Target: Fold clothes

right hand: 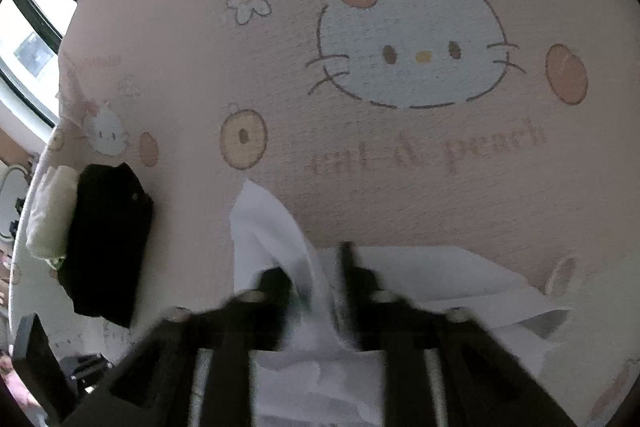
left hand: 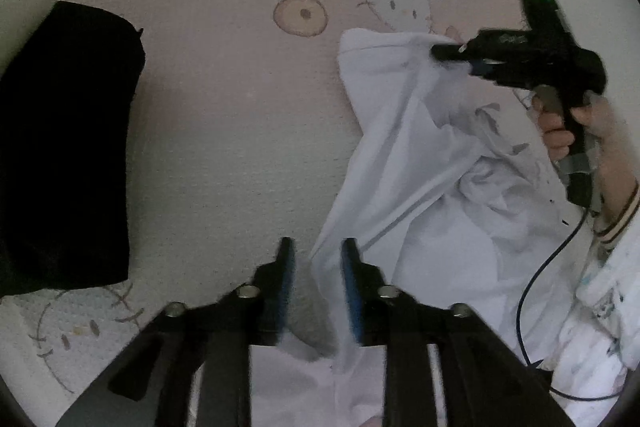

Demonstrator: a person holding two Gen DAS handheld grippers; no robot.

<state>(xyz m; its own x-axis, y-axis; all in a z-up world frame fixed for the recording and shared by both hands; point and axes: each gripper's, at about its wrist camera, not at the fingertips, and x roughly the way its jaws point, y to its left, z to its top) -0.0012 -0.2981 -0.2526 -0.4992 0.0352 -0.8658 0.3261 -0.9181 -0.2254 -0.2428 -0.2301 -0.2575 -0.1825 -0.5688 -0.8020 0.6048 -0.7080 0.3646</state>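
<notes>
Pink printed bed sheet [right hand: 168, 39] covers the whole surface; one of these. On it, one white garment [left hand: 424, 187], crumpled and not flat, its long axis running from near the left gripper up and away toward the right gripper. One black folded garment [left hand: 68, 147] sits well apart to the left, with a pale folded piece [right hand: 48, 211] just beside it at the bed edge, seen in the right wrist view only. So three cloth items counted.

Two grippers. Left gripper [left hand: 318, 291] has its jaws narrowly apart, with the white garment's near edge passing between them; whether the pads actually pinch it cannot be told. Right gripper [left hand: 444, 51], held by a hand [left hand: 560, 135], is closed on a far edge of the same garment; its own view [right hand: 316, 279] is blurred, cloth between the fingers.

Key relation: both tools sit on the one garment at opposite ends of its long axis, left near, right far. Judged: spreading it flat likely comes next.
</notes>
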